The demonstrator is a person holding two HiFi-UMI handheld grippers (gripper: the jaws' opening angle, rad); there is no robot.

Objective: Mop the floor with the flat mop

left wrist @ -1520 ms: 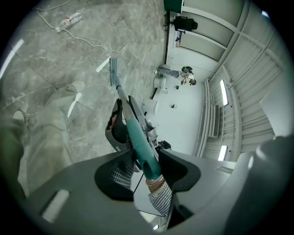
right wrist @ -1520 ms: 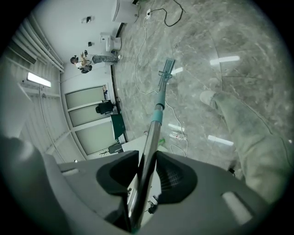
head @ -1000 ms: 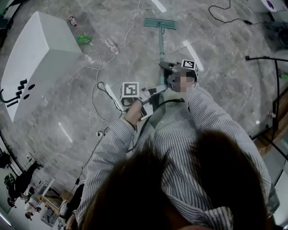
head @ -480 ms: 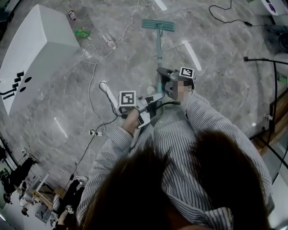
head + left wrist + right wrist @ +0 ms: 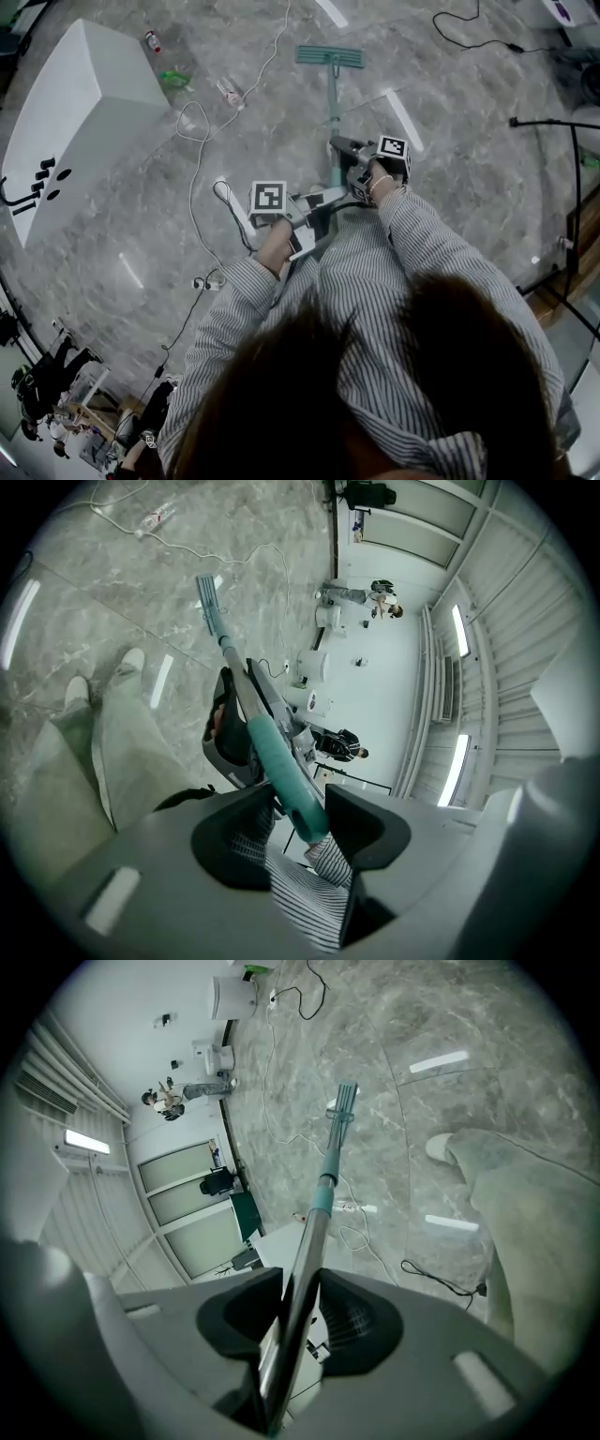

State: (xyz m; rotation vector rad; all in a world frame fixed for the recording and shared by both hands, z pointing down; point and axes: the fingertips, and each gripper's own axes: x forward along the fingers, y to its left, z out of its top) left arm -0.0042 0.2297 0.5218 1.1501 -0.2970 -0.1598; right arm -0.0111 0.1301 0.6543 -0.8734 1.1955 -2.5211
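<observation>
Clamping the mop pole (image 5: 333, 94), left gripper (image 5: 319, 199) and right gripper (image 5: 343, 147) stand beside white cable (image 5: 191, 169).

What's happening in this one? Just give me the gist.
A person is mopping with a flat mop, holding it with two handheld grippers. The left gripper is shut on the teal grip at the handle's upper end. The right gripper is shut on the metal shaft lower down. The mop head lies flat on the grey marble floor ahead of the person, with a white cable trailing off to the left.
</observation>
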